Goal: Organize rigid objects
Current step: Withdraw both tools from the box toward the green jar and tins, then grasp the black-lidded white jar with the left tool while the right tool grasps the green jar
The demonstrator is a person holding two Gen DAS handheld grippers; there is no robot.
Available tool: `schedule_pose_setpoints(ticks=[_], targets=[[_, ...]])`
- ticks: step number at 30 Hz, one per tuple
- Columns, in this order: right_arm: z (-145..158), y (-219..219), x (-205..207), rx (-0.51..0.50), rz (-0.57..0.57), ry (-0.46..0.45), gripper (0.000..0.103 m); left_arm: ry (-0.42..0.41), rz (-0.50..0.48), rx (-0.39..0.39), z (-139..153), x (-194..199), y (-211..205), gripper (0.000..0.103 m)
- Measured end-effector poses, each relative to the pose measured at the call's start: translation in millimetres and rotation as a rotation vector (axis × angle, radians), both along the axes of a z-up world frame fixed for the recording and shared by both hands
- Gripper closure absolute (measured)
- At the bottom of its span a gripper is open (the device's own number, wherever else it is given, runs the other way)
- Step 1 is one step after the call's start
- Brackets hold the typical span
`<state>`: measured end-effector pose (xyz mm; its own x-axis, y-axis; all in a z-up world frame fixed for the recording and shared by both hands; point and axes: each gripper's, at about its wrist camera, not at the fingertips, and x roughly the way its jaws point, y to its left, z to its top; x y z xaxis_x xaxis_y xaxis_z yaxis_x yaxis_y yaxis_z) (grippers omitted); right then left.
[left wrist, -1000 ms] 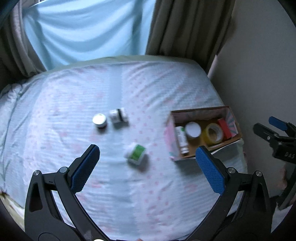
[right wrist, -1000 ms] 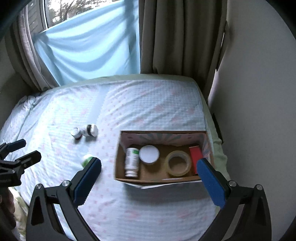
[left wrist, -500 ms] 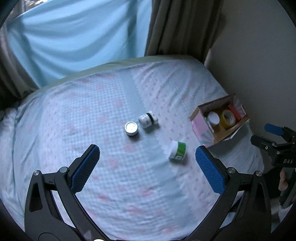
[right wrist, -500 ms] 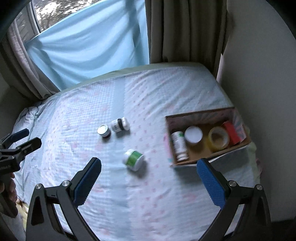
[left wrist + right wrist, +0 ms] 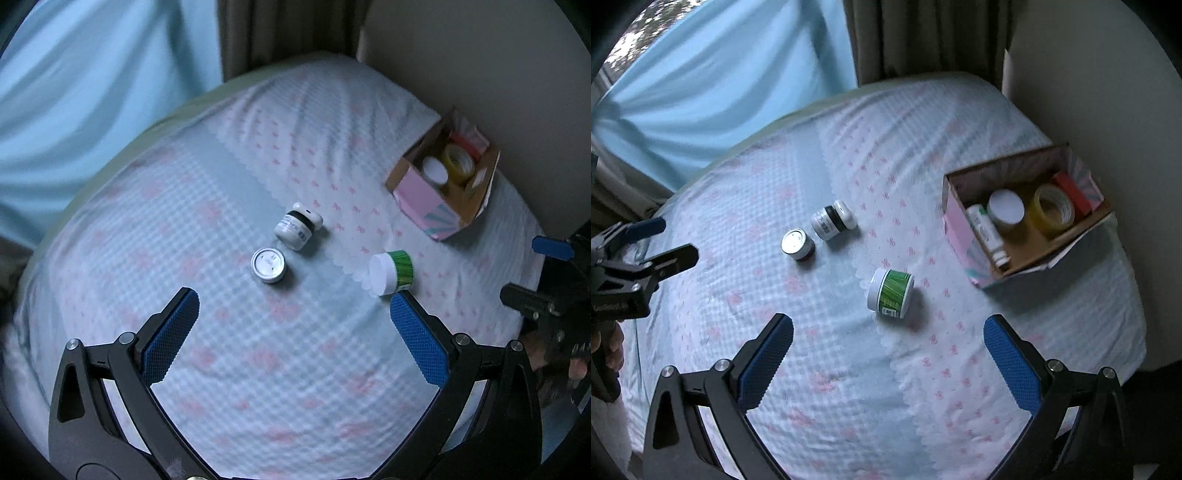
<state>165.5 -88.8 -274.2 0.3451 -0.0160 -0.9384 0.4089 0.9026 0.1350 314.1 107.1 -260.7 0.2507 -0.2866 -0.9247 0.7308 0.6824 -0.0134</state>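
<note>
Three loose containers lie on the bed. A green-labelled white jar (image 5: 391,272) (image 5: 891,293) rests on its side. A small silver-lidded jar (image 5: 268,265) (image 5: 797,244) stands upright beside a white bottle with a black band (image 5: 298,226) (image 5: 833,220), which lies tipped over. An open cardboard box (image 5: 428,195) (image 5: 958,236) at the right holds a white bottle (image 5: 988,232), a white-lidded jar (image 5: 1006,208), a yellow tape roll (image 5: 1053,211) and a red item (image 5: 1071,190). My left gripper (image 5: 291,336) hovers open above the silver jar. My right gripper (image 5: 886,354) is open just short of the green jar.
The bed sheet (image 5: 295,369) is pale blue with pink bows. A wall (image 5: 1108,92) runs close behind the box. Curtains (image 5: 923,37) and a light blue drape (image 5: 720,92) hang at the far edge. A hand (image 5: 561,365) grips the other tool at right.
Both views have swung left and come closer to the bed. The loose jars now sit nearer the centre, and the box has slid toward the right edge. Nothing was grasped.
</note>
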Motion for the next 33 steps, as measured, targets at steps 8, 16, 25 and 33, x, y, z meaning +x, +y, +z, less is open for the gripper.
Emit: schedule_pose_setpoints(ticks=[8, 16, 25, 33], targets=[[-74.4, -2.8, 34.3, 0.059, -0.126, 0.109, 0.0, 0.087, -0.134, 0.103, -75.5, 50.6, -57.7, 0.0], [-142.9, -12.3, 64.8, 0.091, -0.205, 0.2, 0.0, 0.148, -0.269, 0.22, -155.7, 81.5, -109.8, 0.006], [-205.3, -25.8, 78.9, 0.132, -0.265, 0.331, 0.005, 0.228, -0.312, 0.301, -221.4, 112.8, -135.8, 0.017], [-225.7, -27.1, 89.6, 0.173, -0.262, 0.361, 0.011, 0.283, -0.356, 0.348, -250.8, 118.4, -148.3, 0.045]])
